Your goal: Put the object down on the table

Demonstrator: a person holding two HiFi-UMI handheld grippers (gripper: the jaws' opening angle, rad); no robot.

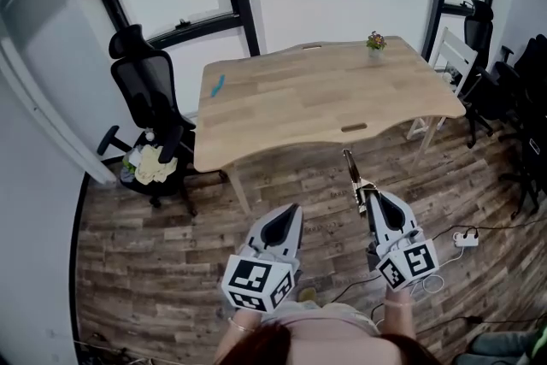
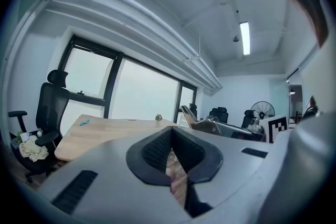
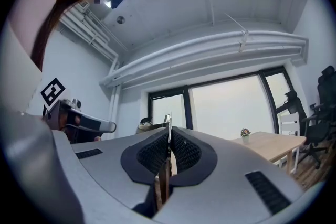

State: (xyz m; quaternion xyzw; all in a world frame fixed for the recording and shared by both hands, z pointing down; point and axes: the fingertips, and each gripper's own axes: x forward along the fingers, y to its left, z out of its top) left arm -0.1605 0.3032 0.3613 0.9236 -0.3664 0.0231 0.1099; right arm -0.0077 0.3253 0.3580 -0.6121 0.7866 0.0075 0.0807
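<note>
My right gripper [image 1: 373, 197] is shut on a thin flat tool [image 1: 350, 172] with a metal blade and a wooden handle. The blade sticks out past the jaw tips toward the near edge of the wooden table [image 1: 325, 98]. In the right gripper view the tool [image 3: 168, 124] stands edge-on between the pads of the right gripper [image 3: 169, 136], and the table [image 3: 273, 141] lies off to the right. My left gripper [image 1: 289, 216] hangs beside it over the floor, shut with nothing in it. The left gripper [image 2: 171, 134] points up toward the table [image 2: 105, 131].
A small blue item [image 1: 218, 85] lies at the table's left end and a little potted plant [image 1: 375, 42] stands at its far right. A black office chair [image 1: 149, 103] with clutter on its seat stands left, a white chair [image 1: 453, 55] right. A power strip [image 1: 466, 240] lies on the floor.
</note>
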